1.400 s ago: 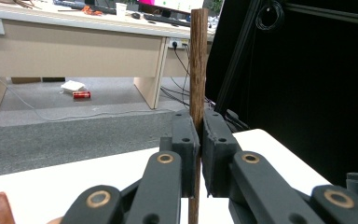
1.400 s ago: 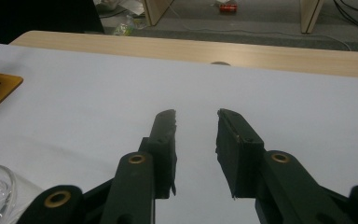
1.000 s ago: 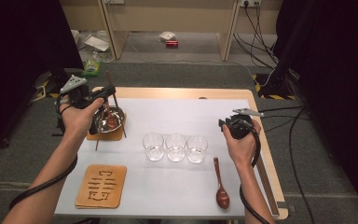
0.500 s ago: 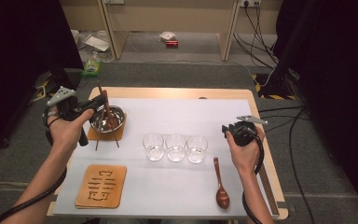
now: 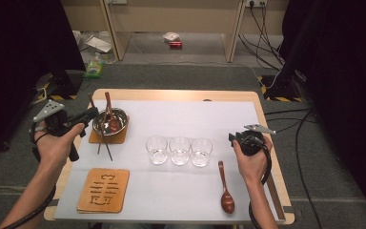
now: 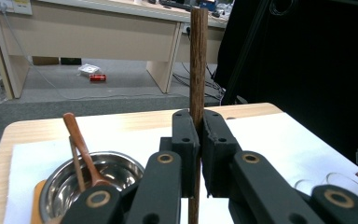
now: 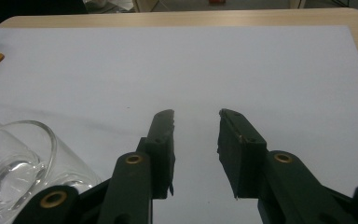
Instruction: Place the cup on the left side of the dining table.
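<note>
My left gripper [image 5: 94, 113] is at the table's left edge, just left of the steel bowl [image 5: 119, 116], and is shut on a dark wooden chopstick [image 5: 108, 150]. In the left gripper view the chopstick [image 6: 197, 70] stands upright between the closed jaws of my left gripper [image 6: 198, 135]. A wooden spoon [image 6: 81, 149] rests in the bowl [image 6: 60, 179], and a second stick [image 5: 101, 145] leans at the bowl's rim. My right gripper [image 5: 236, 138] hovers over the table's right side, right of three glasses [image 5: 180, 150]. The jaws of my right gripper [image 7: 196, 114] are open with nothing between them.
The bowl sits on a wooden coaster [image 5: 95, 139]. A carved wooden trivet [image 5: 104, 190] lies at the front left. Another wooden spoon [image 5: 225, 191] lies at the front right. A white mat [image 7: 214, 60] covers the table. One glass [image 7: 14, 163] is close at my right gripper's left.
My left gripper has moved left and toward the person, off from above the bowl, with the chopstick still in it. The right hand has drifted slightly nearer the person.
</note>
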